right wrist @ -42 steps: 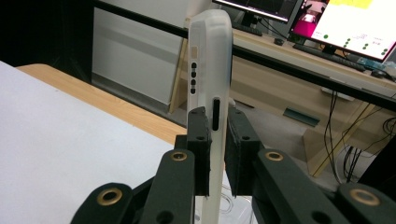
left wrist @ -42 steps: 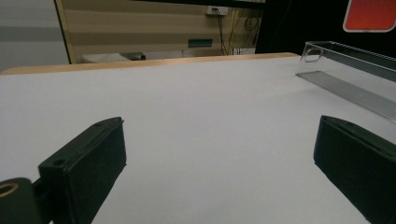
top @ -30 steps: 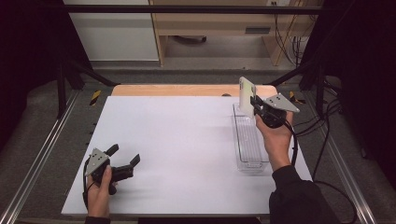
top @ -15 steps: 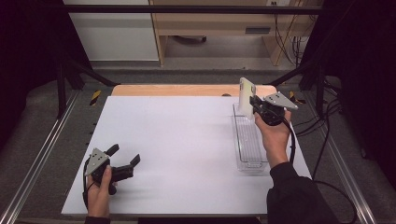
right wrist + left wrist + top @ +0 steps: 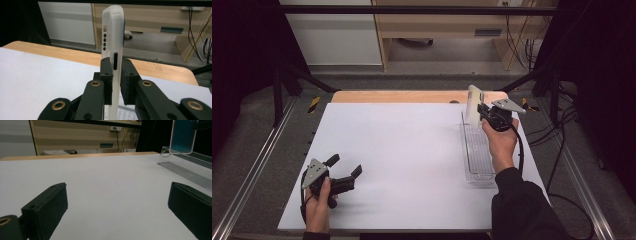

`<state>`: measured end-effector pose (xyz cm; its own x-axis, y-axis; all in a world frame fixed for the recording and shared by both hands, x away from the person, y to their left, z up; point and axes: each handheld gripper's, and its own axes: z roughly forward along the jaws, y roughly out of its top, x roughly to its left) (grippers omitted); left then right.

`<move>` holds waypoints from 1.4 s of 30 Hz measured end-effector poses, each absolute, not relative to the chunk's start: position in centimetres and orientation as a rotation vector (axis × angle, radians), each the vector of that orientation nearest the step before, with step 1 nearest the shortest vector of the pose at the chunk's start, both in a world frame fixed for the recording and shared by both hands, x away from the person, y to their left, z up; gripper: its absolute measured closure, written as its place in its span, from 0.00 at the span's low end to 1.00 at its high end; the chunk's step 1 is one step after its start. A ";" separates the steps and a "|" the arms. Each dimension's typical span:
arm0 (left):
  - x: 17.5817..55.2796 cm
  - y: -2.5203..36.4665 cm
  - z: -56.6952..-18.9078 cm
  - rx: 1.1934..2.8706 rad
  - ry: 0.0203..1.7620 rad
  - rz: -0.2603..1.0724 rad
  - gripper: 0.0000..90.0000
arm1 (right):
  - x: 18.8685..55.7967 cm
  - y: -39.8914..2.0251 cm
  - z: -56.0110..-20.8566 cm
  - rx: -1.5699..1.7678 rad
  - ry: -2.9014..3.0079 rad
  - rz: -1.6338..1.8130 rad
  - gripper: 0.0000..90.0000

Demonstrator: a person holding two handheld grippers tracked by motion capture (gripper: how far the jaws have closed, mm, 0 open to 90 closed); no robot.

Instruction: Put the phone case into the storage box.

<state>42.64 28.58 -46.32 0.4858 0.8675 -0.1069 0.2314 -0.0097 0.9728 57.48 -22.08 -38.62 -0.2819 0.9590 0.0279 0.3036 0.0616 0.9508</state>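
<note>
— So, what's the right gripper (image 5: 480, 111) got?

— A phone (image 5: 473, 106) in a pale case. Its jaws are clamped on the two flat faces, and the phone stands on edge, upright, above the far end of the clear tray (image 5: 477, 152). In the right gripper view the phone (image 5: 113, 42) rises straight up between the pads (image 5: 106, 75), its edge with the port slot and a row of small holes facing the camera.

— And where's the tray?

— On the right side of the white table (image 5: 412, 150), running lengthwise away from the person, just beside the right forearm. Whether the phone touches it, I cannot tell.

— What about the left gripper (image 5: 344, 172)?

— Low over the near left part of the table, well apart from the tray. Its jaws stand wide open with nothing between them; the left gripper view has only bare tabletop between the two pads (image 5: 52, 207), with the tray (image 5: 185, 171) and the phone's dark screen (image 5: 182, 136) far off at upper right.
</note>
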 end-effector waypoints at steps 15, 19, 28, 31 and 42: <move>42.7 28.4 -46.3 1.537 0.985 0.664 0.02 | 58.2 -21.7 -39.6 1.311 1.707 1.217 0.91; 42.7 28.4 -46.3 1.536 0.985 0.663 0.02 | 58.2 -21.7 -39.9 1.321 1.711 1.220 0.91; 42.7 28.4 -46.3 1.538 0.985 0.662 0.02 | 58.4 -21.4 -40.7 1.337 1.732 1.202 0.91; 42.7 28.4 -46.3 1.539 0.985 0.662 0.02 | 58.6 -21.4 -40.9 1.351 1.734 1.201 0.91; 42.7 28.4 -46.3 1.536 0.986 0.659 0.02 | 58.9 -21.1 -41.5 1.369 1.752 1.189 0.90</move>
<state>42.66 28.42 -46.31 0.4918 0.8640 -0.1079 0.2306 -0.0097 0.9730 58.92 -21.08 -41.46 -0.2787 0.9585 0.0604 0.4104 0.0620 0.9098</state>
